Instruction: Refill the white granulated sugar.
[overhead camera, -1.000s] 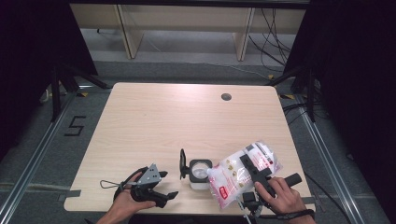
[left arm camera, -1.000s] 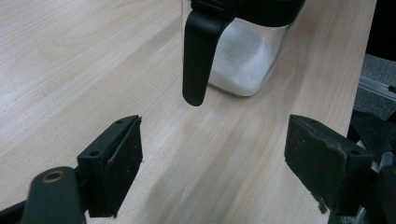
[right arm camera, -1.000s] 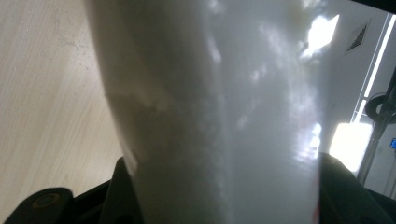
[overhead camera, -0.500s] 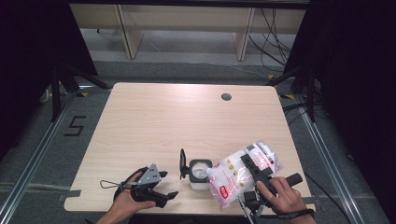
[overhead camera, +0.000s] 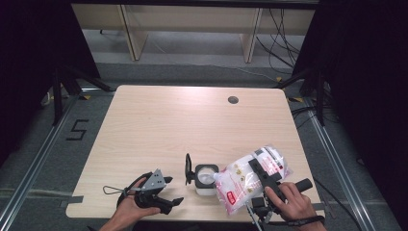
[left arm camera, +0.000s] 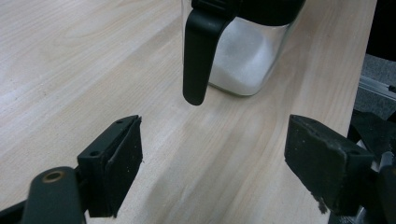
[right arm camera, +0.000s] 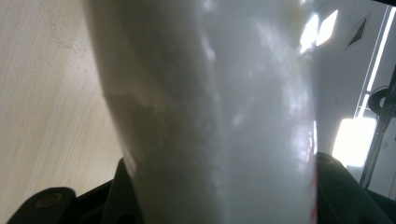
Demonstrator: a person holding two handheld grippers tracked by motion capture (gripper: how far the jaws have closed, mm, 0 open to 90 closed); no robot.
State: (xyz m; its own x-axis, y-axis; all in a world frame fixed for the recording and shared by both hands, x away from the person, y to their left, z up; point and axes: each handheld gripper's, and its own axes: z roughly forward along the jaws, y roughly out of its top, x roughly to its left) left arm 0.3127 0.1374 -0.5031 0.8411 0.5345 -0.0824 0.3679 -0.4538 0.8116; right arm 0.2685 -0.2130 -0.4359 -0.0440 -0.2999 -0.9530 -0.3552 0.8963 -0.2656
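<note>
1. Nothing has moved since the earlier frame; both hands hold station.
2. Lower left of the high view: left gripper (overhead camera: 166, 192) rests on the table (overhead camera: 159, 125), jaws wide and empty.
3. Lower centre: open canister (overhead camera: 206, 178), its lid (overhead camera: 188, 169) flipped up, partly filled with white grains.
4. Lower right: right gripper (overhead camera: 262, 174) clamps the tilted bag (overhead camera: 250, 177), whose corner hangs over the canister's mouth. Pouring seems in hand; next, tip further.
5. Near table edge sits close; open room lies upward.

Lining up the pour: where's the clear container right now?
In the high view the clear container stands near the table's front edge, right of centre, just left of the white bag held by the right gripper.
</note>
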